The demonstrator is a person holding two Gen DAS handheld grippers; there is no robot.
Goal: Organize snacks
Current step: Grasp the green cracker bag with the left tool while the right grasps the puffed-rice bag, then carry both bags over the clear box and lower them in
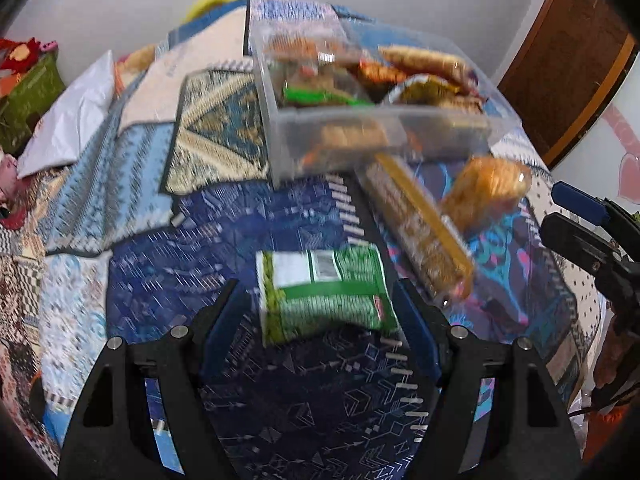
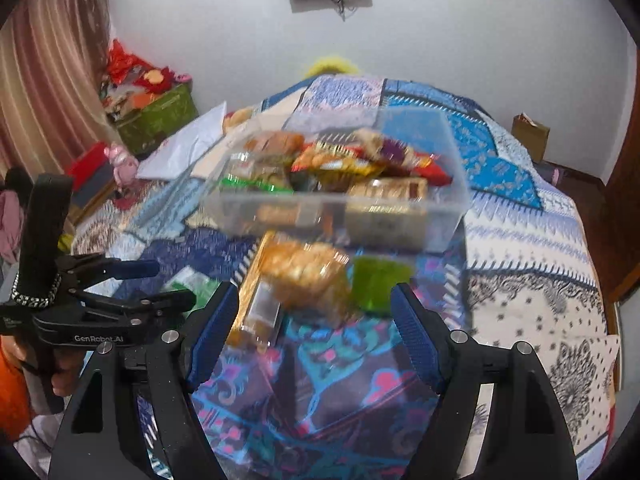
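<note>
A green snack packet (image 1: 324,292) lies flat on the quilt between the fingers of my left gripper (image 1: 318,286). The jaws are open and the pads stand clear of it. A clear bag of golden biscuits (image 2: 308,276) rests partly on a long gold-edged biscuit pack (image 2: 256,304). Both lie in front of my open right gripper (image 2: 314,292), which touches neither. A blurred green item (image 2: 380,284) sits beside them. Behind stands a clear plastic container (image 2: 448,208) holding several snacks. The left wrist view also shows the container (image 1: 280,136), the long pack (image 1: 416,232) and the biscuit bag (image 1: 484,192).
Everything lies on a bed with a patchwork quilt (image 1: 120,184). A white plastic bag (image 1: 72,120) lies at its left. A green box (image 2: 160,120) piled with red things sits by the curtain. A wooden door (image 1: 568,64) is on the right.
</note>
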